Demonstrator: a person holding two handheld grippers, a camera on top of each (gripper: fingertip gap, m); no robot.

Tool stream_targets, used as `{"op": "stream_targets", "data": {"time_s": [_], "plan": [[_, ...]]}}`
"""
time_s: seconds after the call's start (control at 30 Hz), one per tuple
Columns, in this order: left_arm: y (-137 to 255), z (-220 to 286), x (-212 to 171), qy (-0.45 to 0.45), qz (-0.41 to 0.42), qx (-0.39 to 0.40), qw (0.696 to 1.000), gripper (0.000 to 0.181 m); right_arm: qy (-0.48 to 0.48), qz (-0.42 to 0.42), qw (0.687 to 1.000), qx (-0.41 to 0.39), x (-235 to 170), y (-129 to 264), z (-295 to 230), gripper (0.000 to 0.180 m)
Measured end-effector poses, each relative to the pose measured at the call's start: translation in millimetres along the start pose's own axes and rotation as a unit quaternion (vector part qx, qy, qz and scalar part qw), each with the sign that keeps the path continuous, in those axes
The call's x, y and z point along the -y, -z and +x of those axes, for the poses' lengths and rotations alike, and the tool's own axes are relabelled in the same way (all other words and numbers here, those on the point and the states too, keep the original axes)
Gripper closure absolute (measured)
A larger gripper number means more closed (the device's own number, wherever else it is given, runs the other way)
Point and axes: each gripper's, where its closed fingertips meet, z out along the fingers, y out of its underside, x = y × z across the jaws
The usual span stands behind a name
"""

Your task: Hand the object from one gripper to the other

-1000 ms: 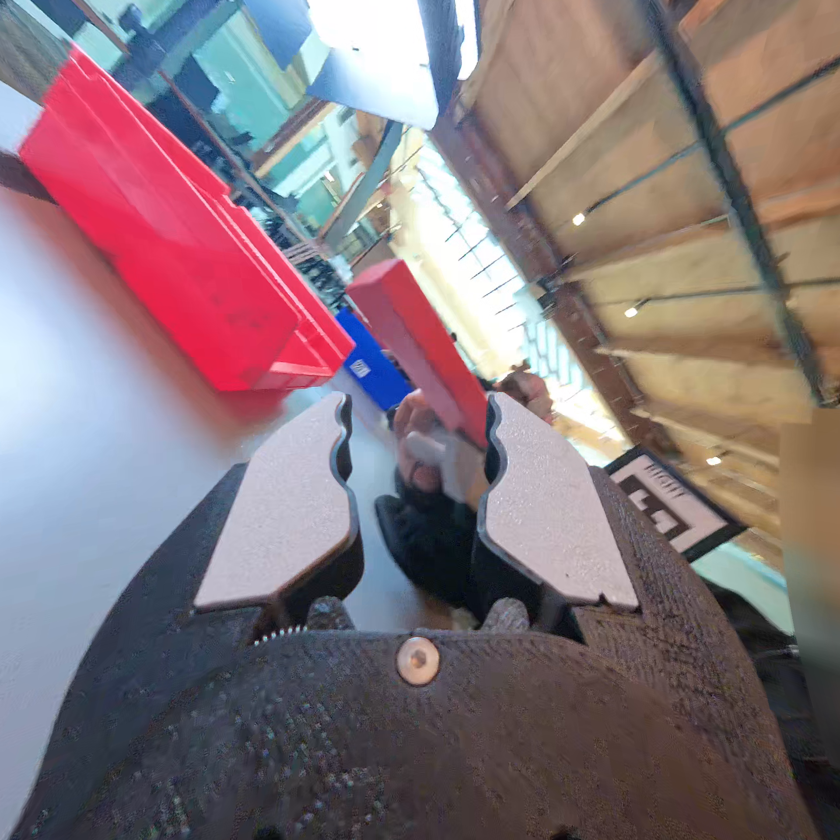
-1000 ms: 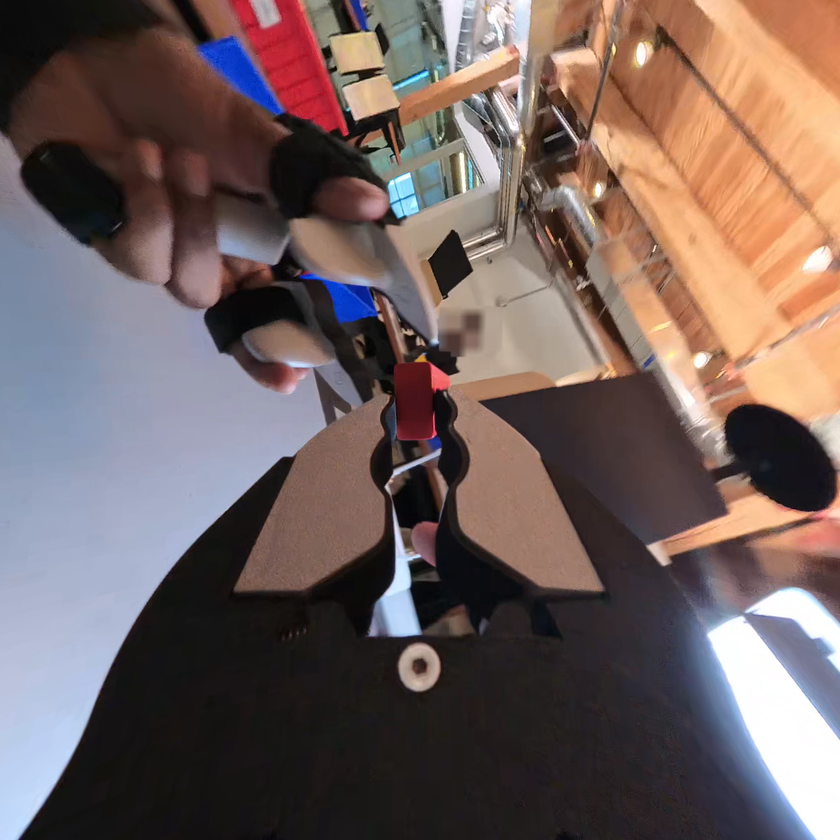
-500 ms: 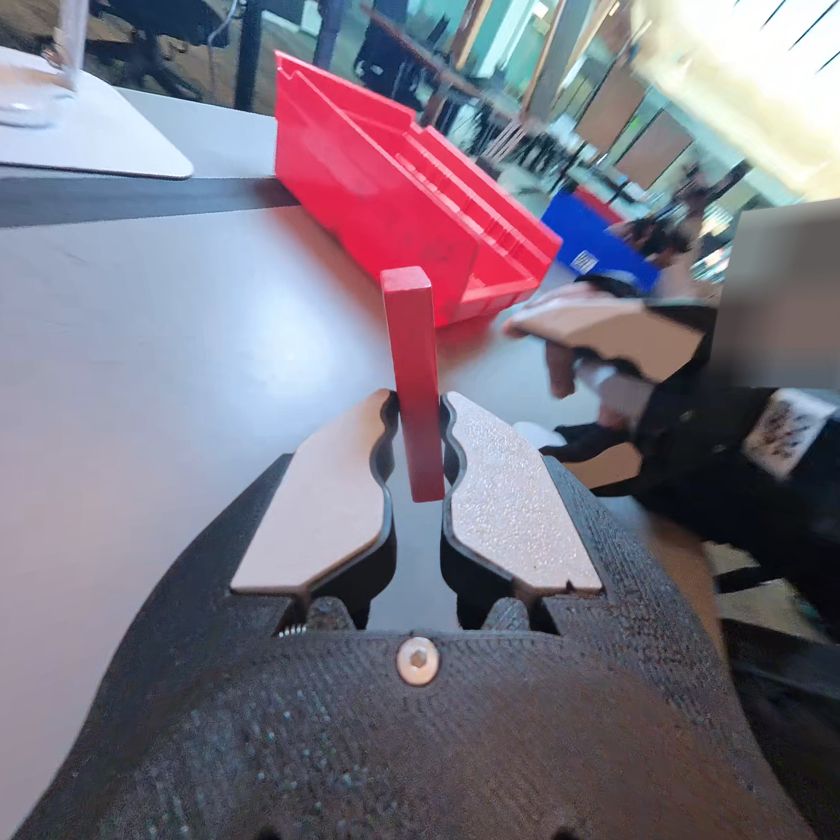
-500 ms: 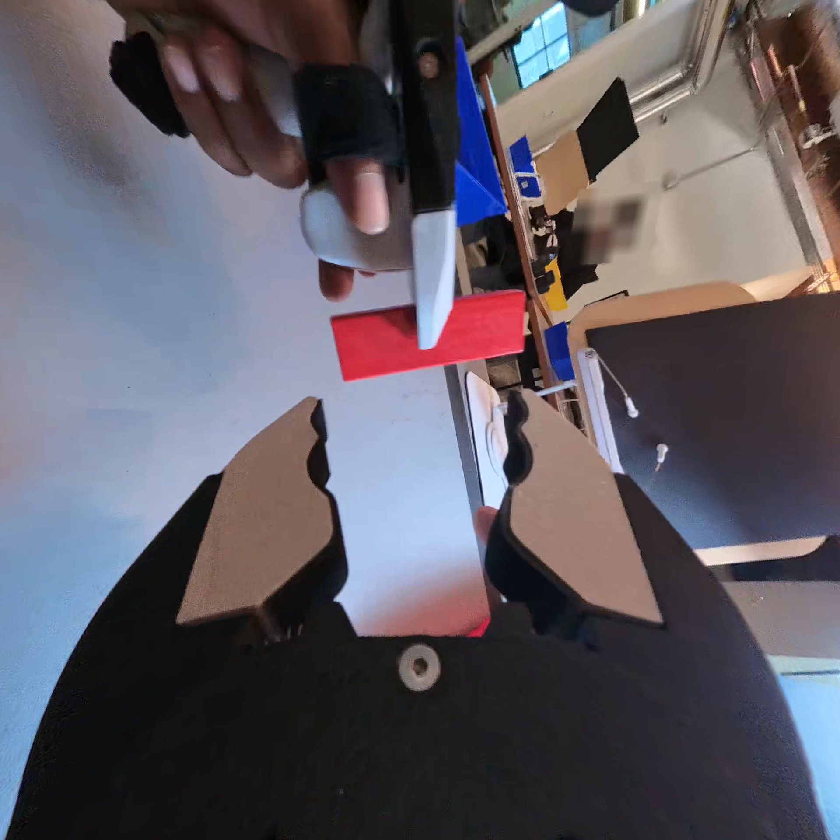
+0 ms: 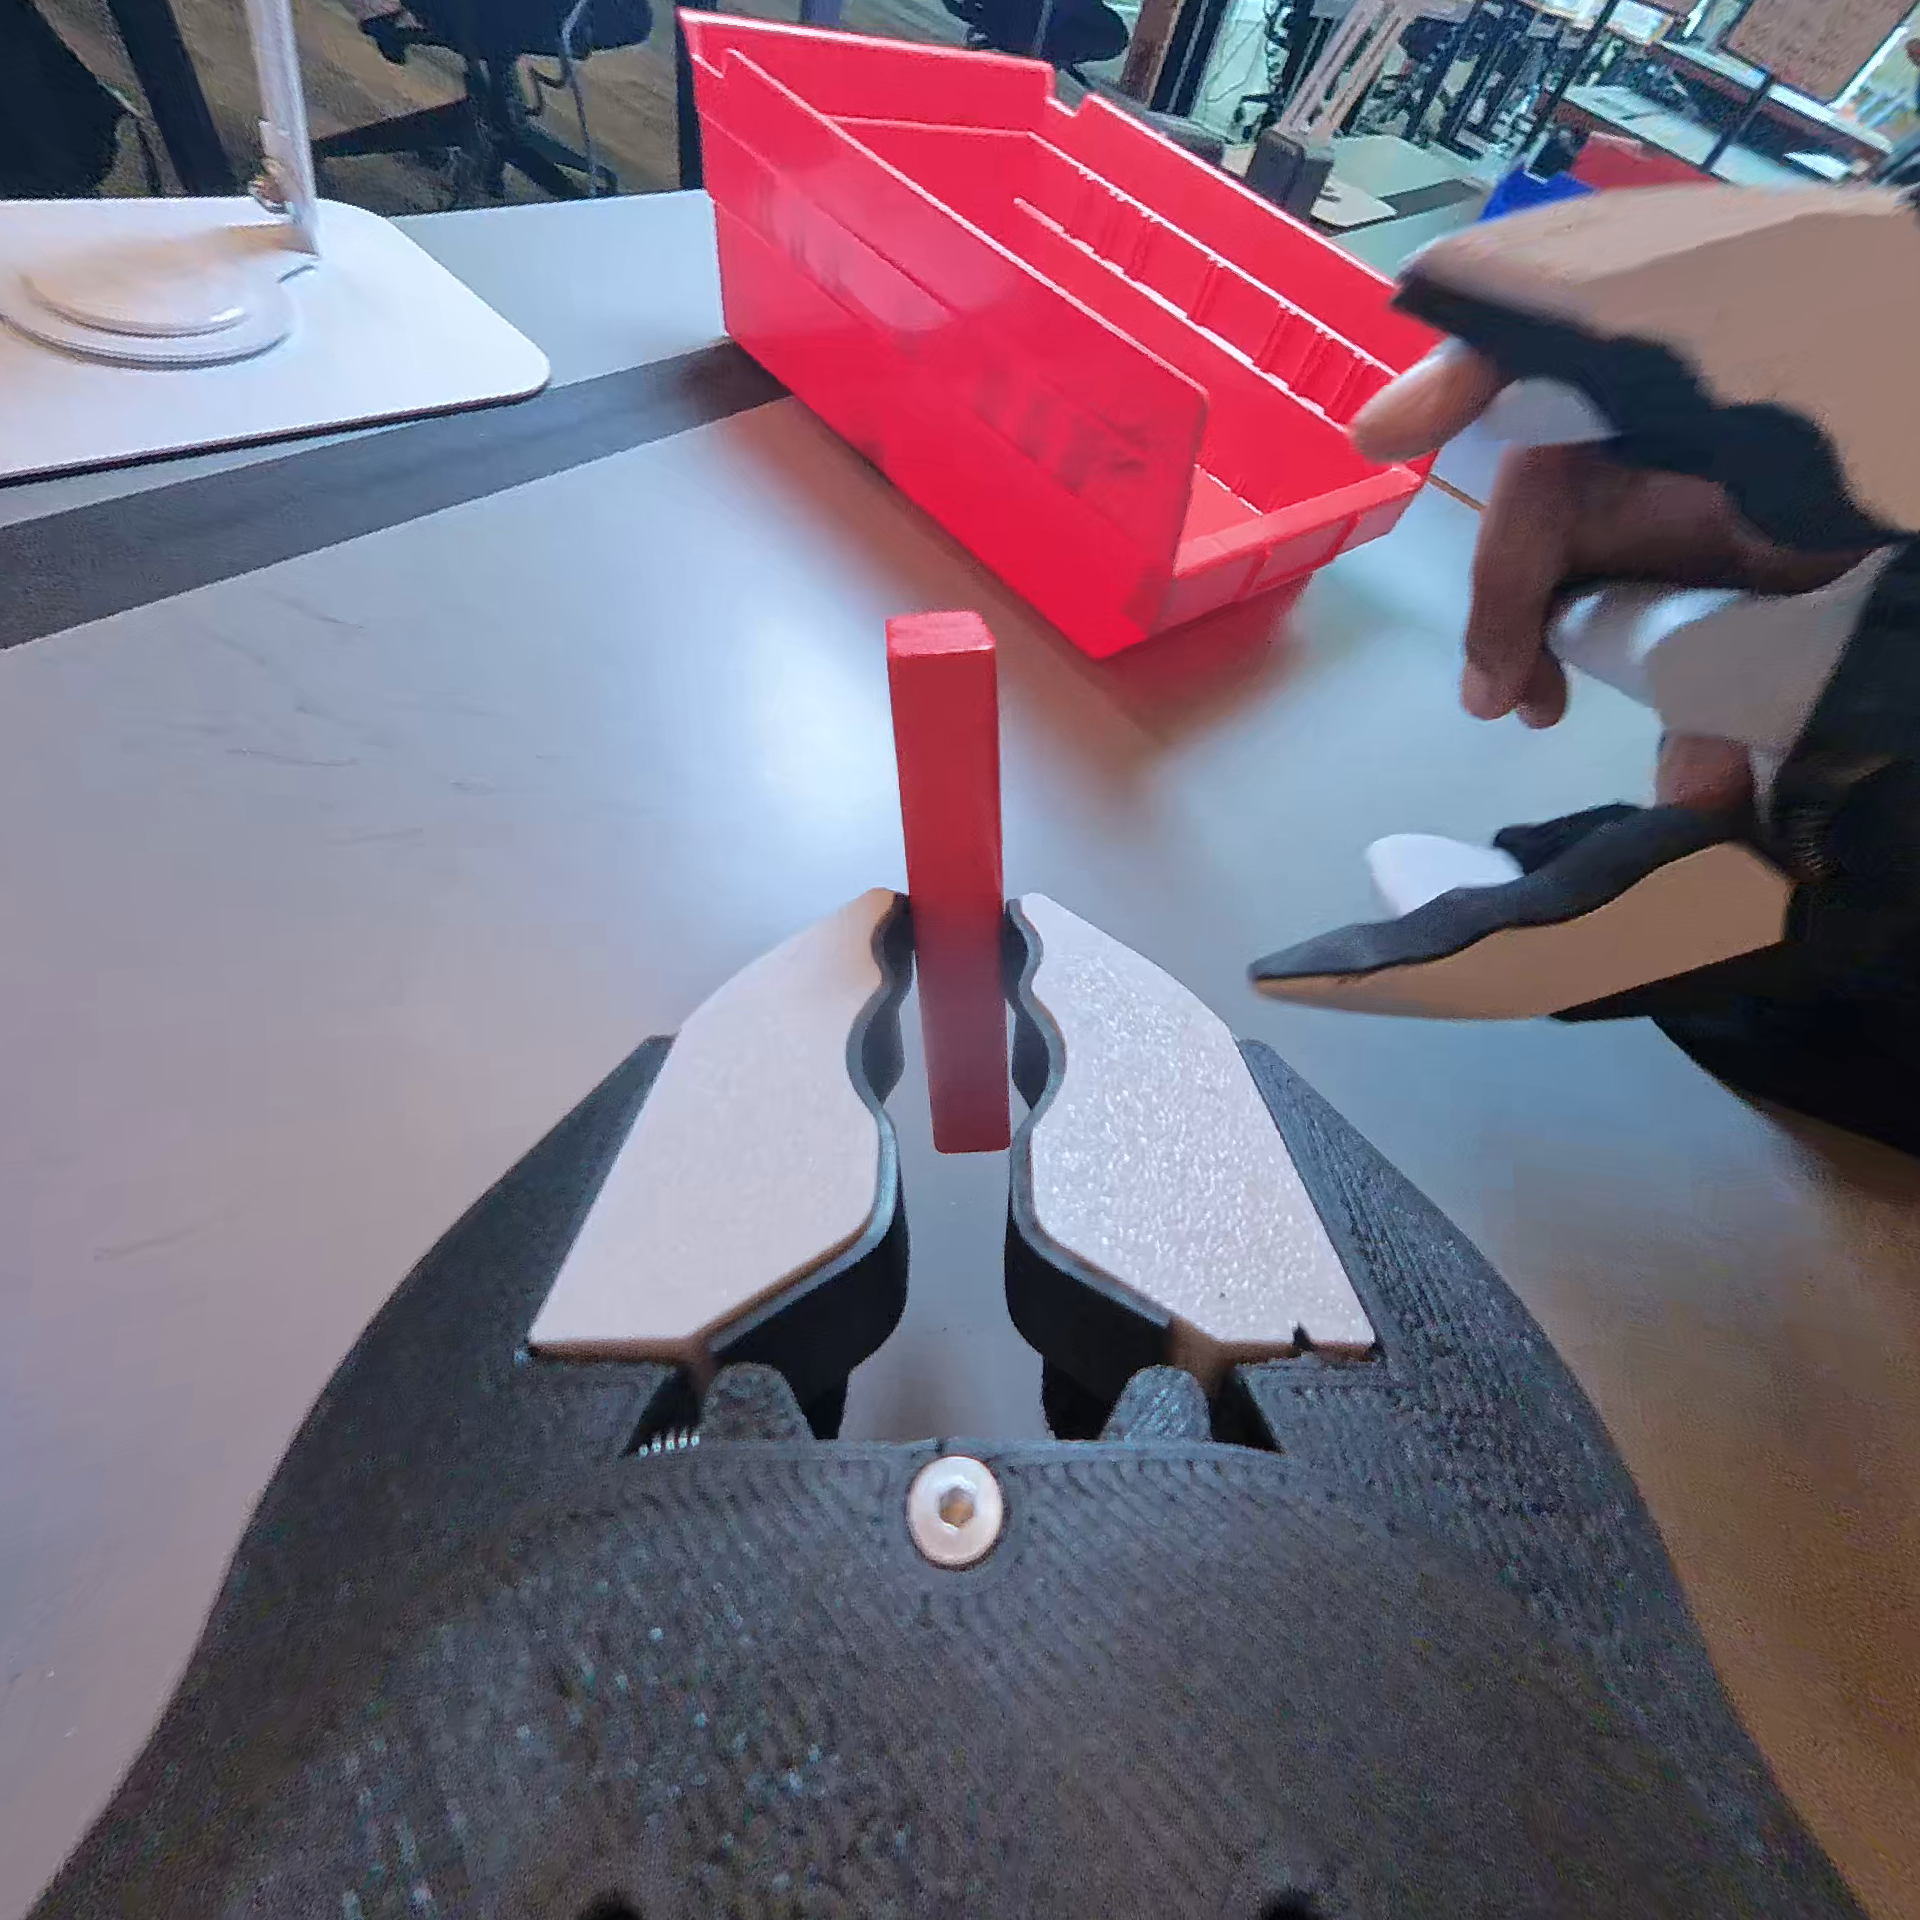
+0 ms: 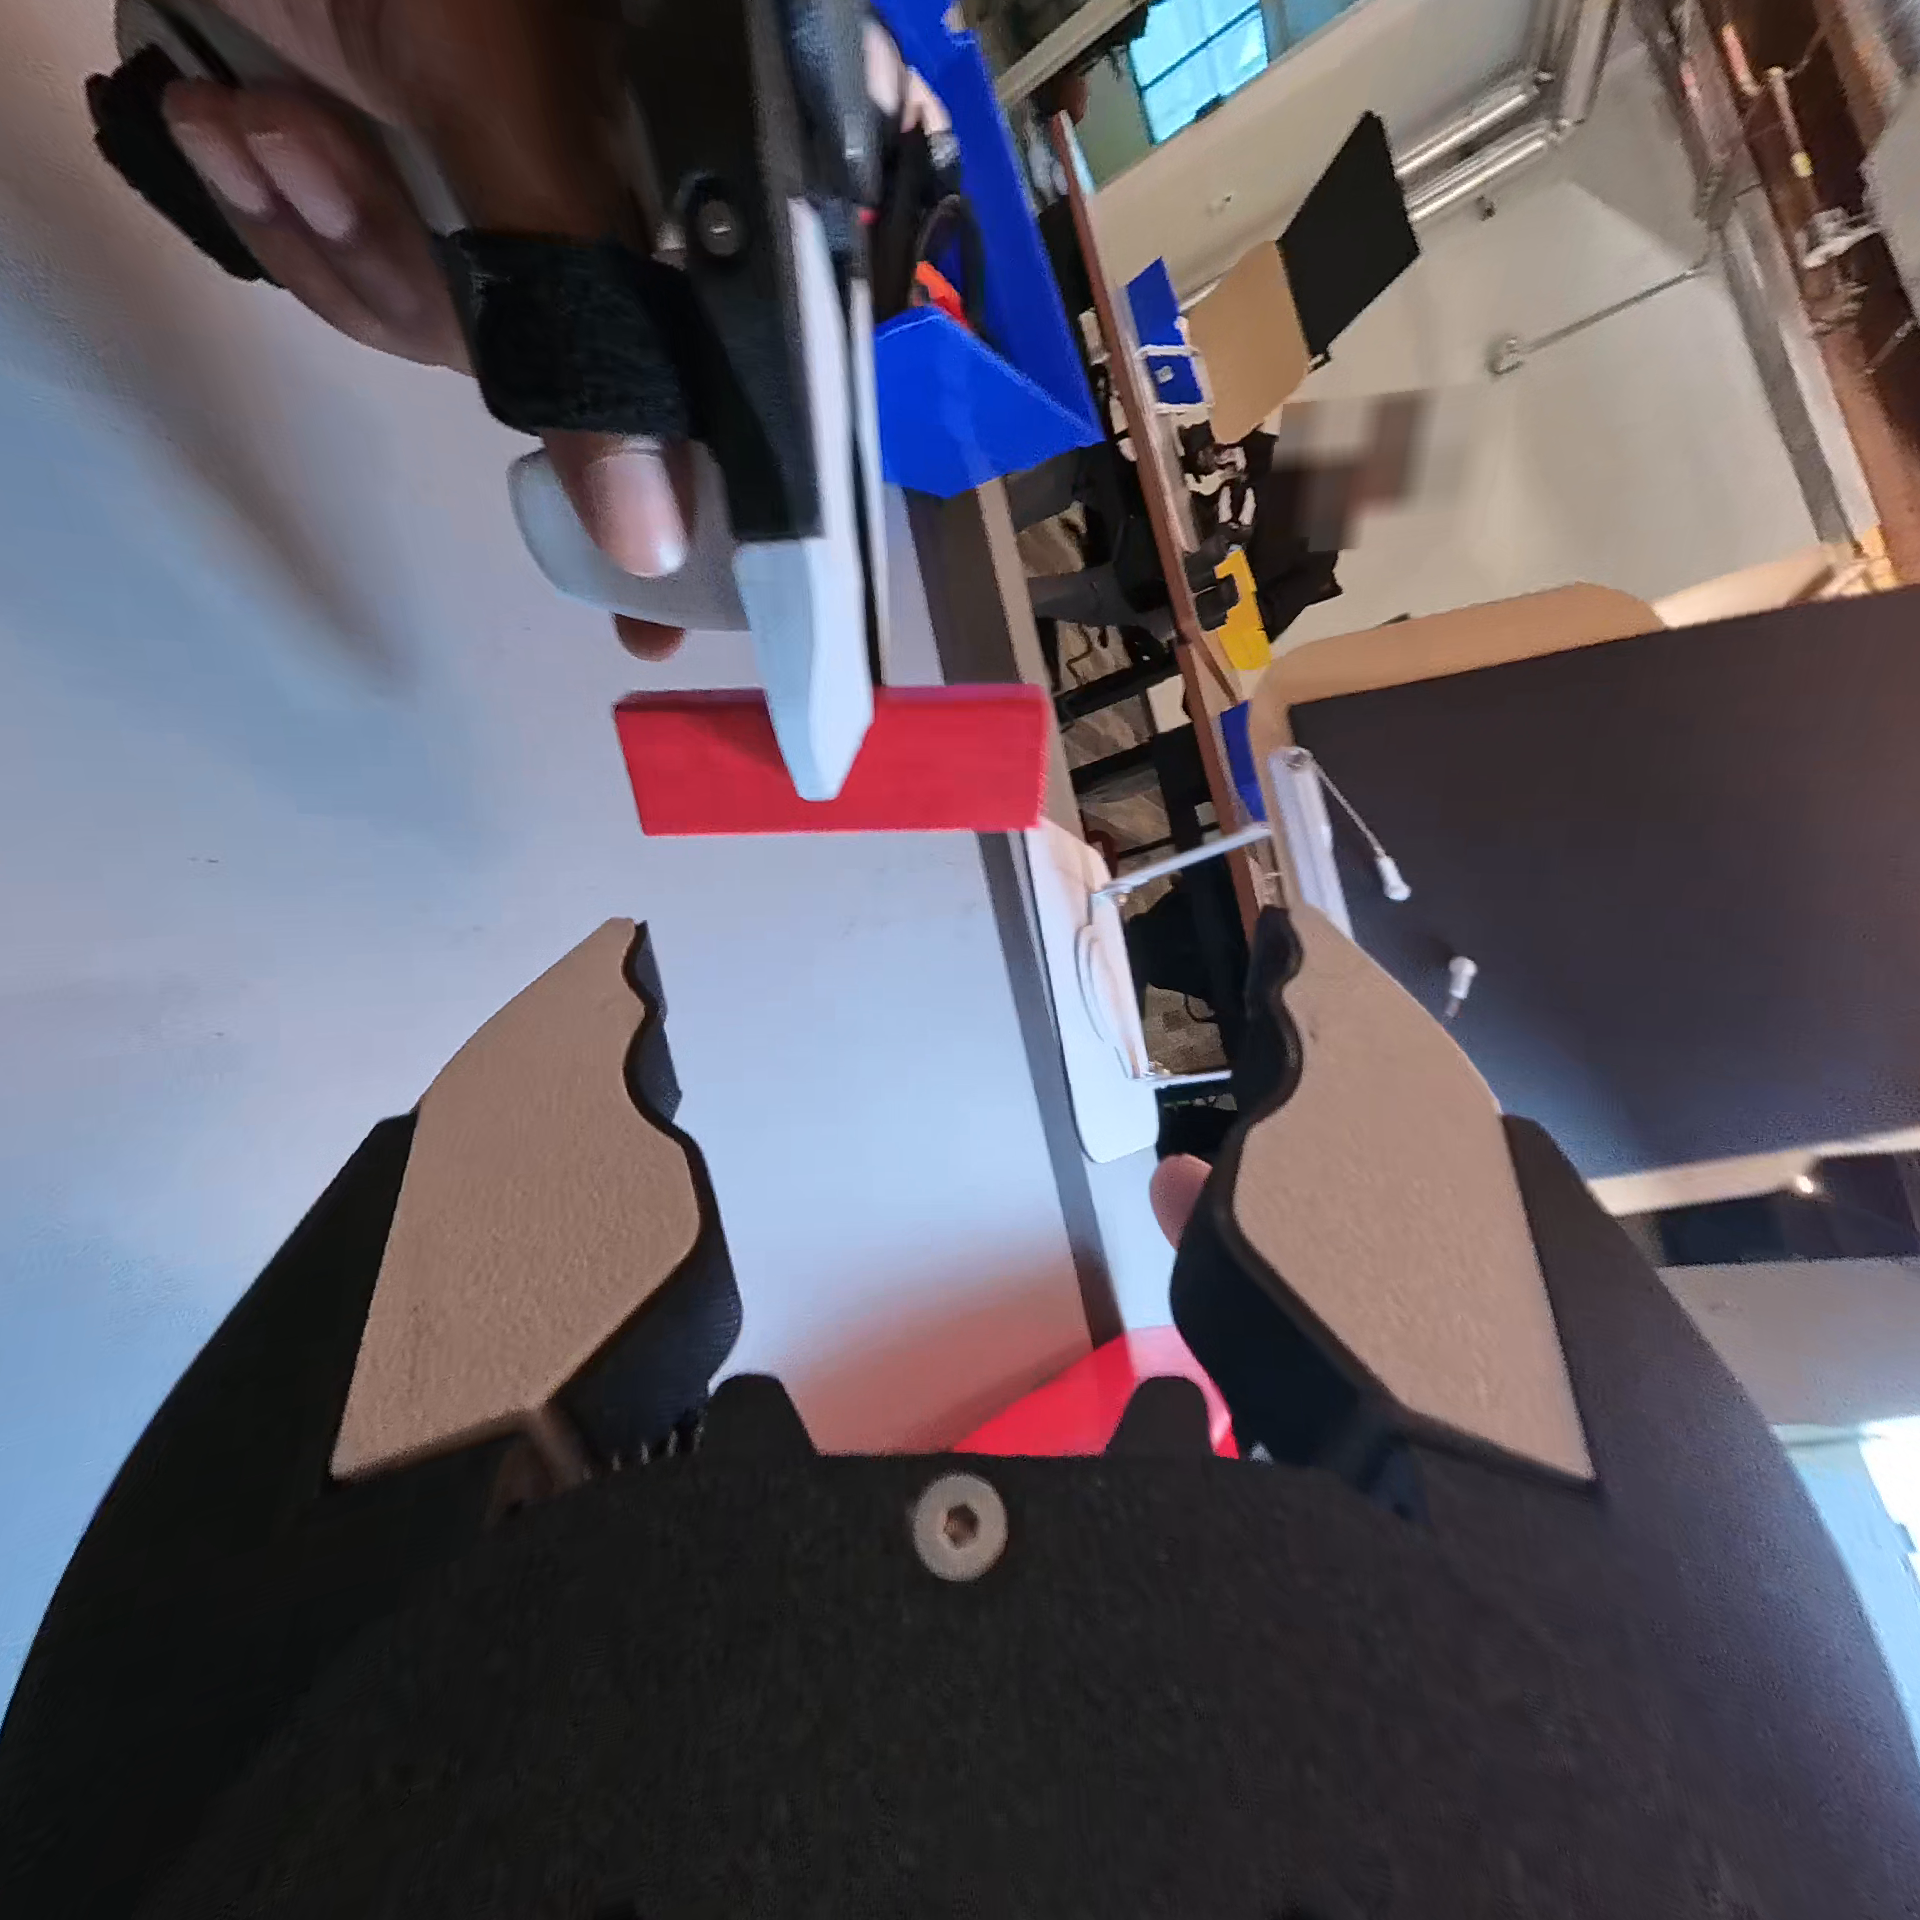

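— Above the worktop point(image 5: 416, 790), your left gripper point(image 5: 954, 914) now pinches the red block point(image 5: 943, 790), which a second ago sat in the right one.

— So your right gripper point(image 6: 951, 940), spread empty, can back away; the handover looks done.

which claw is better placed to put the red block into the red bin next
Left. The left claw is shut on the red block, and the red bin lies just ahead; the right claw is open and empty.

My left camera looks close along its fingers, level over the table point(image 5: 416, 831); my right camera views it rolled sideways. Both share the red block point(image 5: 948, 831).
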Motion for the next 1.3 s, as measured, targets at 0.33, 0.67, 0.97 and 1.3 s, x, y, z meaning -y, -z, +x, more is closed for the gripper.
{"op": "stream_targets", "data": {"time_s": [0.33, 0.67, 0.97, 1.3], "plan": [[-8, 28, -5, -0.008, -0.018, -0.038, 0.999, 0.164, -0.002, -0.04, 0.999, 0.027, -2, -31, -37, 0.063], [-10, 35, -9, -0.006, -0.031, -0.051, 0.998, 0.163, 0.008, -0.043, 0.999, 0.008, -7, -31, -34, 0.073], [12, 27, 24, -0.014, 0.076, -0.069, 0.995, 0.136, -0.099, -0.004, 0.995, -0.021, -15, -17, 5, 0.073], [31, -46, 25, 0.039, 0.111, -0.013, 0.993, 0.132, -0.396, 0.147, 0.905, -0.056, -63, 45, 107, 0.074]]}}
